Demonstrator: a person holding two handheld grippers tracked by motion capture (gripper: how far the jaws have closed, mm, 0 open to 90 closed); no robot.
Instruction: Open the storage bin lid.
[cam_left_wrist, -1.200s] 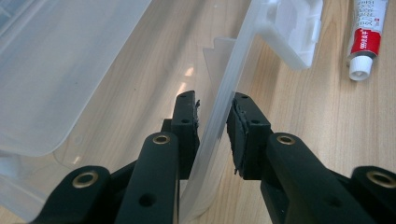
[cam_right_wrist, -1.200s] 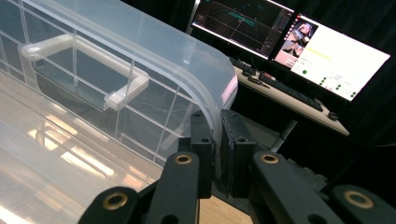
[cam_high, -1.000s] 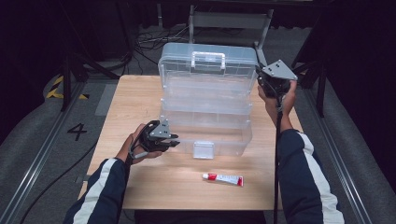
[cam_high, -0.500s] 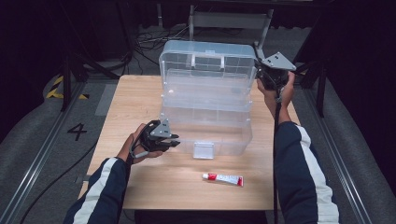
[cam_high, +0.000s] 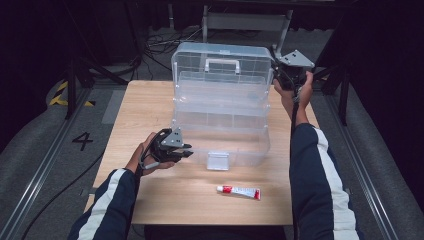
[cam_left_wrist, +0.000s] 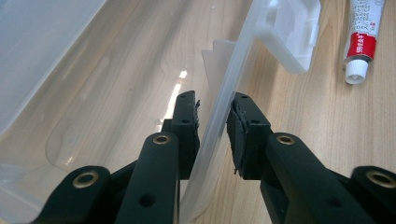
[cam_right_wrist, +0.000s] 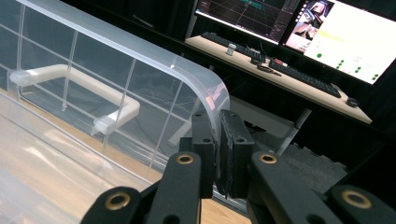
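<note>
A clear plastic toolbox (cam_high: 220, 135) stands on the wooden table (cam_high: 150, 110) with its lid (cam_high: 220, 80) raised nearly upright. The lid's white handle (cam_high: 222, 64) faces me. My right gripper (cam_high: 276, 80) is up at the lid's top right corner, shut on its curved rim (cam_right_wrist: 212, 100); the jaws (cam_right_wrist: 217, 140) pinch the clear plastic. My left gripper (cam_high: 187, 151) sits low at the box's front left. Its jaws (cam_left_wrist: 213, 121) are closed on the thin front wall (cam_left_wrist: 224, 93), one pad inside and one outside. The white latch (cam_left_wrist: 294, 32) hangs farther along that wall.
A small red-and-white tube (cam_high: 239, 191) lies on the table in front of the box, right of the latch (cam_high: 218, 160). Behind the table, a desk with lit monitors (cam_right_wrist: 345, 28) and a keyboard (cam_right_wrist: 303, 79). Floor rails run along both sides of the table.
My right gripper has moved back and up with the lid's corner, and the lid now stands more upright. The left gripper has stayed where it was on the front wall.
</note>
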